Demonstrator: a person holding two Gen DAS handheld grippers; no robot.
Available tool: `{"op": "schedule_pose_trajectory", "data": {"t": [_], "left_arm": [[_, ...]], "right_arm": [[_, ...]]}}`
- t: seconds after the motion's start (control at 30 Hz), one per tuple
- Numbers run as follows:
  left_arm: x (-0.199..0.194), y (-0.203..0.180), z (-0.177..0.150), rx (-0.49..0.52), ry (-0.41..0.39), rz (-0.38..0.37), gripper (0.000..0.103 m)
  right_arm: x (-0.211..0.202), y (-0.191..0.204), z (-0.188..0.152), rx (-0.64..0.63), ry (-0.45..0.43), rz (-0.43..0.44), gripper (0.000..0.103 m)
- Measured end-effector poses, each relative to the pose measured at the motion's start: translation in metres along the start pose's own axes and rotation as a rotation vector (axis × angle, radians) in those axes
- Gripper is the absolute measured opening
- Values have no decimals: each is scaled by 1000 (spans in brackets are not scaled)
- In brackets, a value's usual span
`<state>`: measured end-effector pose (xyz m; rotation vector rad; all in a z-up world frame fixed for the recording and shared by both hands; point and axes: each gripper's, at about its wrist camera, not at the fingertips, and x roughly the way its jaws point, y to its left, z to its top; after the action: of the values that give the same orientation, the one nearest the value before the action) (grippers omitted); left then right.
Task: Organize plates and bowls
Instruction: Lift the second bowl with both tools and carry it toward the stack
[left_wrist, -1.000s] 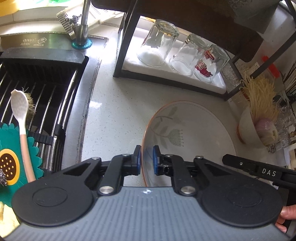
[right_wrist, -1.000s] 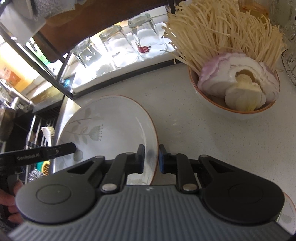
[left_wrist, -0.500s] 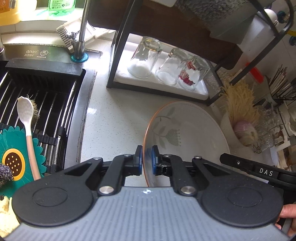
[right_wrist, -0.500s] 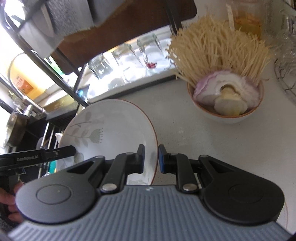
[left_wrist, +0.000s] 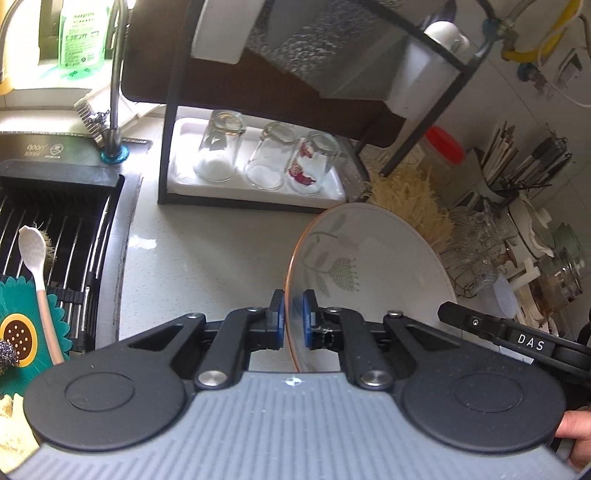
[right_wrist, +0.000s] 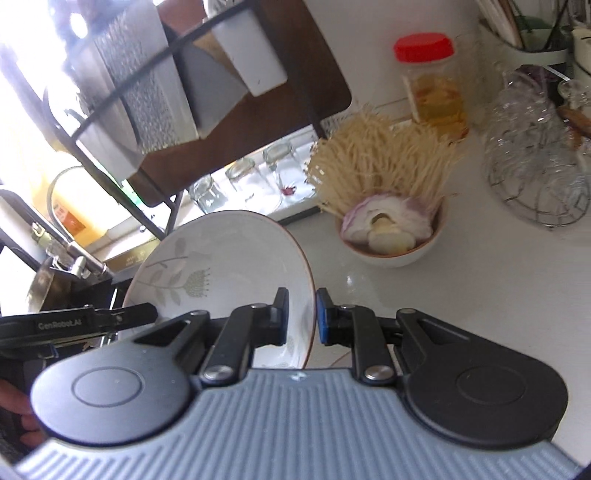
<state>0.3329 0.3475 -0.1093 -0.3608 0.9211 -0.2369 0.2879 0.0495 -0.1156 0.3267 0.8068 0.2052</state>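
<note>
- Plate (left_wrist: 369, 266) with the leaf-and-flower print and thin orange rim was up off the white worktop (left_wrist: 207, 251), tilted steeply, held between your two claws.
- Your left claw (left_wrist: 293, 319) was nearly closed, its blue-padded fingers (left_wrist: 276, 314) pinching the plate's near rim, one pad on each face.
- Your right claw (right_wrist: 302, 315) was closed down to a narrow gap around the opposite rim of the same plate (right_wrist: 221, 258), one finger over the printed face and the other behind it.
- In the left wrist view, the right claw's black body marked "DAS" (left_wrist: 517, 338) showed at the plate's lower right edge.
- Behind the plate you had a black rack (left_wrist: 173, 122) with three glasses (left_wrist: 266, 162) standing upside down on its white tray.
- A white bowl (right_wrist: 395, 251) holding a cut purple onion and a bunch of enoki mushrooms (right_wrist: 380, 162) sat on the worktop to the right of the plate, well apart from it.
- A red-lidded jar (right_wrist: 428, 81) stood behind the bowl, and a wire basket of glassware (right_wrist: 535, 162) was off to the right.
- To the left lay the sink (left_wrist: 55, 236) with its ribbed draining rack, a white spoon (left_wrist: 37, 273) with a pink handle and a green flower-shaped mat (left_wrist: 22, 325).
</note>
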Motion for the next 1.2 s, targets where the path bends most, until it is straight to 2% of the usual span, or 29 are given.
{"op": "schedule_pose_trajectory", "data": {"t": [0.37,0.57,1.0,1.07,1.2], "left_arm": [[-2,-39,-8,36,-23,-30,11],[1,-57,-18,36,-1,-41,11],[17,-90,-72,19,47,0,11],[22,-96,-79,2,74,20,11],[32,-106,-92,13,109,30,11]], "right_arm": [[-29,-26,1,13,-40,-14,18],[-45,-38,1,7,-60,-32,18],[-58,-81,-33,-21,19,-63,18],[-58,-88,-36,-22,46,-72,18],[-56,-99,-44,-76,38,-90,18]]}}
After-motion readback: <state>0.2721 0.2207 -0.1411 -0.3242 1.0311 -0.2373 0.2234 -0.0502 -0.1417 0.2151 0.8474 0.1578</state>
